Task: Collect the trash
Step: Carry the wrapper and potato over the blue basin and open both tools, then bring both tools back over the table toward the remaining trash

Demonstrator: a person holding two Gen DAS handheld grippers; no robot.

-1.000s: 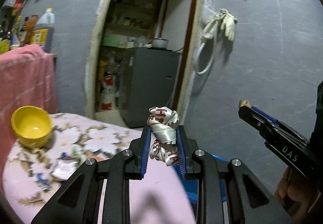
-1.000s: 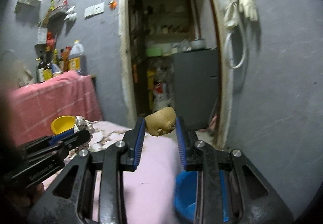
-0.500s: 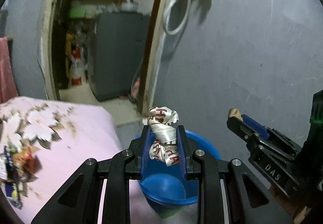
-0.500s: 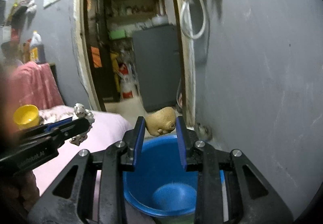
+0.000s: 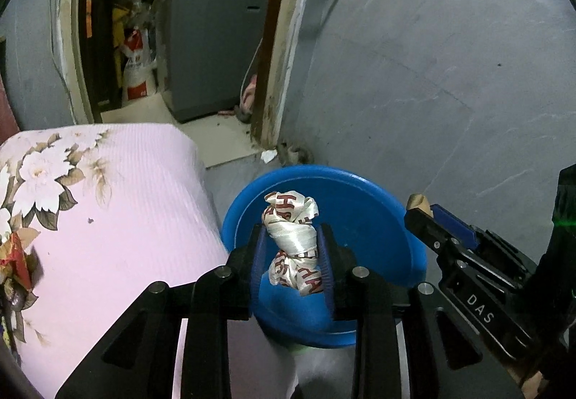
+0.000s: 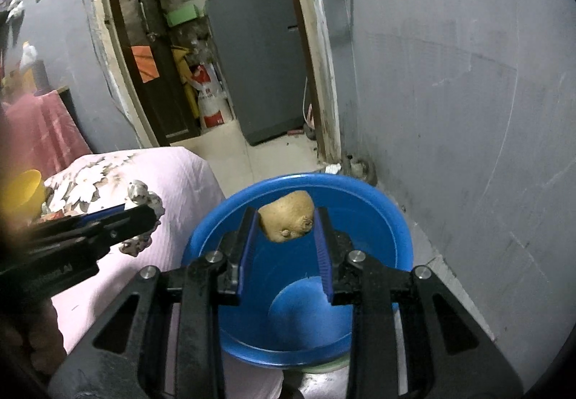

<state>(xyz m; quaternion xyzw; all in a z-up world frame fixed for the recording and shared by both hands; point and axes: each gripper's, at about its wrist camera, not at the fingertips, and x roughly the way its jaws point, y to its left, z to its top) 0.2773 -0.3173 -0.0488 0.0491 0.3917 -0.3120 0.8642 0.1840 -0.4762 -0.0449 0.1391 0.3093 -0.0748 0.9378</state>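
Observation:
My left gripper (image 5: 291, 248) is shut on a crumpled white wrapper with red letters (image 5: 293, 233) and holds it over the near rim of a blue basin (image 5: 363, 212). My right gripper (image 6: 286, 230) is shut on a brown potato-like lump (image 6: 288, 221) and holds it above the same blue basin (image 6: 363, 230), which stands on the floor beside the table. The right gripper also shows in the left wrist view (image 5: 432, 219), and the left gripper in the right wrist view (image 6: 140, 219), with the wrapper (image 6: 144, 199) at its tip.
A table with a pink flowered cloth (image 5: 118, 219) lies to the left, with wrappers (image 5: 16, 262) at its left edge. A yellow bowl (image 6: 21, 188) sits on it. A grey wall (image 5: 450, 75) is right, a doorway with a grey fridge (image 5: 212, 39) behind.
Both grippers have swung right and down from over the table to above the blue basin, each still holding its piece of trash.

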